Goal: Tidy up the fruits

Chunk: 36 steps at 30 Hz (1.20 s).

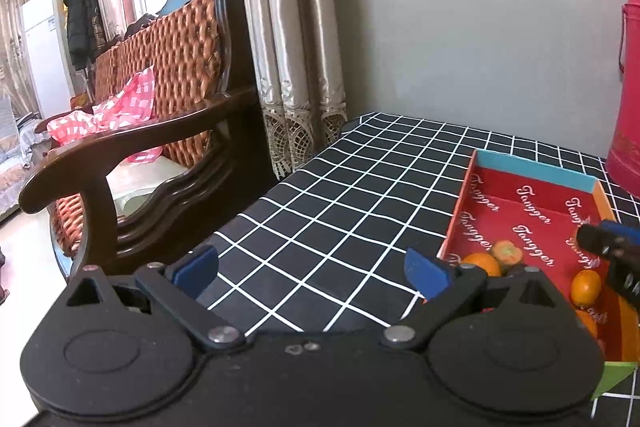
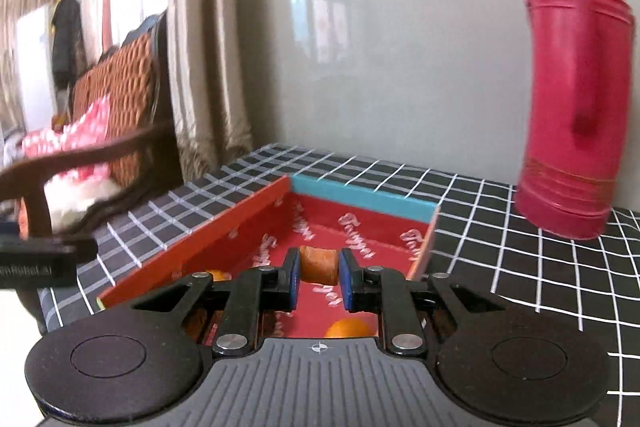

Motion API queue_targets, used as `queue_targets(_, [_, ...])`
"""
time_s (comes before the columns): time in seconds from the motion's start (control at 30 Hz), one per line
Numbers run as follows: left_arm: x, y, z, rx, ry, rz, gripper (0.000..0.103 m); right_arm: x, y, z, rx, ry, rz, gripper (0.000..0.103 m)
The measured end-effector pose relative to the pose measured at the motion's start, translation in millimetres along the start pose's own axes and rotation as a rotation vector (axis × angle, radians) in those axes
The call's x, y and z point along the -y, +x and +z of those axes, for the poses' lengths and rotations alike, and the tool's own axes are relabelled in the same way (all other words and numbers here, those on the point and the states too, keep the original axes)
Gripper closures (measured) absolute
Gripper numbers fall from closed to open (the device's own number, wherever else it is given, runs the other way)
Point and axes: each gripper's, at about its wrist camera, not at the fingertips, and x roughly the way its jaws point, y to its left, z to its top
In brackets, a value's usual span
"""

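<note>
A red cardboard tray [image 1: 532,211] with a blue far wall lies on the checked table [image 1: 340,195]. In it are oranges [image 1: 586,287] and a persimmon [image 1: 507,254]. My left gripper [image 1: 314,273] is open and empty over the tablecloth, left of the tray. My right gripper [image 2: 319,273] is shut on an orange-brown fruit [image 2: 319,264] and holds it above the tray [image 2: 360,203]. An orange [image 2: 348,327] lies below it in the tray. The right gripper also shows in the left wrist view [image 1: 608,247] over the tray's right side.
A tall red thermos [image 2: 576,91] stands on the table right of the tray, near the wall. A wooden sofa [image 1: 160,115] with a pink checked cloth stands left of the table. Curtains [image 1: 296,47] hang behind the table's left corner.
</note>
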Motion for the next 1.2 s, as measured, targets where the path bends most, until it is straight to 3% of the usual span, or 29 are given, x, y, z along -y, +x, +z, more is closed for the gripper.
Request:
queue_targets(0.13, [-3,4,0,-0.017,-0.004,0.007,0.009,-8,10,-5,-0.036,-0.026,-0.023,0.081])
queue_targets(0.17, [-3,5,0,-0.021,-0.005,0.006,0.009,-8,10,-4,-0.038,-0.018,-0.027,0.074])
queue_targets(0.2, [-3,6,1,-0.024,-0.006,0.005,0.009,-4,6,-6,-0.038,-0.011,-0.032,0.052])
queue_targets(0.23, [-2,6,1,-0.025,-0.007,0.002,0.009,-3,3,-5,-0.032,-0.004,-0.044,0.037])
queue_targets(0.27, [-1,5,1,-0.025,-0.005,-0.003,0.008,-2,-2,-4,-0.017,0.004,-0.067,0.013])
queue_targets(0.3, [1,3,0,-0.022,-0.002,-0.009,0.008,-3,-7,-3,0.005,0.007,-0.095,0.008])
queue_targets(0.47, [13,-16,-2,0.016,0.035,-0.087,0.006,-4,-42,6,0.001,0.041,-0.191,0.000])
queue_targets(0.73, [2,-97,-31,0.036,0.069,-0.229,0.006,-19,-128,-15,-0.066,0.122,-0.325,0.000])
queue_targets(0.93, [-10,-153,-42,0.096,0.108,-0.256,0.006,-44,-189,-21,-0.041,0.125,-0.366,0.000])
queue_targets(1.2, [-24,-189,-44,0.143,0.086,-0.257,0.006,-58,-237,-25,0.010,0.160,-0.371,0.000])
